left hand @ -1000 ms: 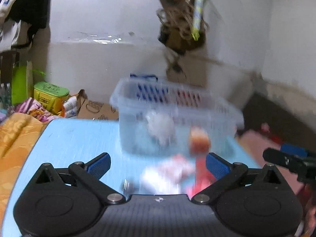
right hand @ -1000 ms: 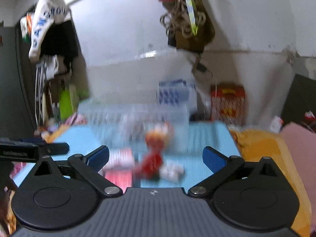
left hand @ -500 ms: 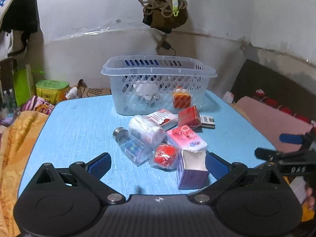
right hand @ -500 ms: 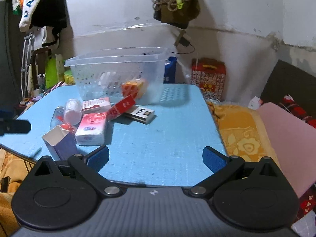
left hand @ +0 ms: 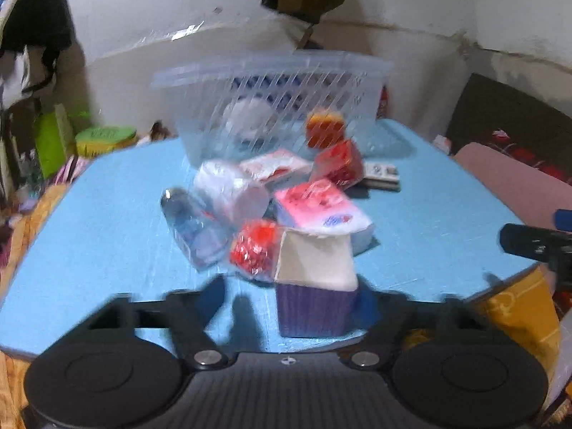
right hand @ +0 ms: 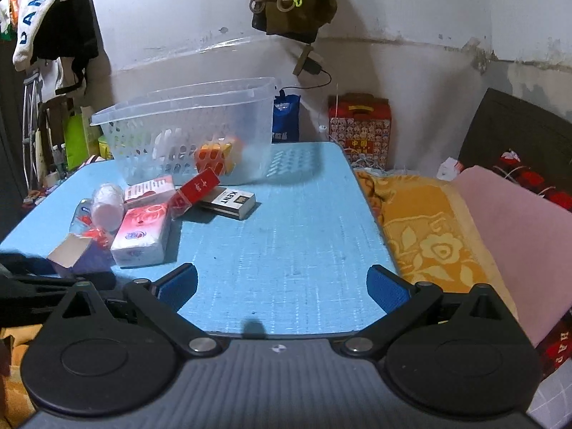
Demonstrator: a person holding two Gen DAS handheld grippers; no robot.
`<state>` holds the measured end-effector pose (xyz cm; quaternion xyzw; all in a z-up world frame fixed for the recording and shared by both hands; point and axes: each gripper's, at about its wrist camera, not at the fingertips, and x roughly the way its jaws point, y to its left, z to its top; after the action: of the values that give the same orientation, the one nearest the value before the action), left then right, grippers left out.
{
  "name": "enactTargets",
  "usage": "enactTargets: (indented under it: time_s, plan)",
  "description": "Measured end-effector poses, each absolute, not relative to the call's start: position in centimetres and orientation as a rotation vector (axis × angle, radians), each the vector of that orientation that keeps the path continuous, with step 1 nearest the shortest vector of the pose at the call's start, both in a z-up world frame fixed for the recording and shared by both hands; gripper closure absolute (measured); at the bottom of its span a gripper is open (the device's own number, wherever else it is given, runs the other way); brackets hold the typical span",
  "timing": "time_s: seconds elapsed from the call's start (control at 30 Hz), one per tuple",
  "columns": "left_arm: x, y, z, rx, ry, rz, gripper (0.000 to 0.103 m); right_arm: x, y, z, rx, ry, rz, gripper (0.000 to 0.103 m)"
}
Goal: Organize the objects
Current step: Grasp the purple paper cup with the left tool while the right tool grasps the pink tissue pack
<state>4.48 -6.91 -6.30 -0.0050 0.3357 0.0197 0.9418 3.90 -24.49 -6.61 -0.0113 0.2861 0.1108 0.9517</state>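
A clear plastic basket (left hand: 271, 107) (right hand: 186, 132) stands at the back of the blue table (right hand: 286, 221), with a white item and an orange-red cube (right hand: 214, 155) inside. In front lies a pile: a purple open box (left hand: 314, 296) (right hand: 77, 254), a pink tissue pack (left hand: 321, 211) (right hand: 143, 232), a small bottle (left hand: 193, 228), a white roll (left hand: 228, 193), a red wrapped ball (left hand: 254, 246), a red packet (right hand: 195, 193) and a KENT cigarette pack (right hand: 228, 198). My left gripper (left hand: 289, 300) is open, its fingers either side of the purple box. My right gripper (right hand: 282, 286) is open and empty over the table's front edge.
A bed with an orange blanket (right hand: 422, 221) and a pink one (right hand: 518, 236) lies right of the table. A red gift box (right hand: 359, 128) and a blue bag (right hand: 286, 118) stand by the wall. Clothes hang at the left (right hand: 53, 28). A green tin (left hand: 105, 139) sits behind the table.
Both grippers have dropped and moved in toward the table. My left gripper has come forward so the purple box now stands between its open fingers. The objects have not moved.
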Motion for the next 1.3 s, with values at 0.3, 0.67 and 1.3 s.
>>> enactTargets:
  time_s: [0.3, 0.67, 1.3]
  plan:
    - [3.0, -5.1, -5.7, 0.040, 0.624, 0.061, 0.061, 3.5, -22.0, -6.3, -0.040, 0.584, 0.275, 0.000]
    - [3.2, -0.7, -3.4, 0.114, 0.602, 0.083, 0.061, 8.6, -15.2, -6.8, -0.067, 0.664, 0.303, 0.003]
    - [3.6, 0.9, -3.4, 0.047, 0.612, 0.066, 0.060, 8.5, -11.8, -8.5, -0.207, 0.726, 0.435, 0.047]
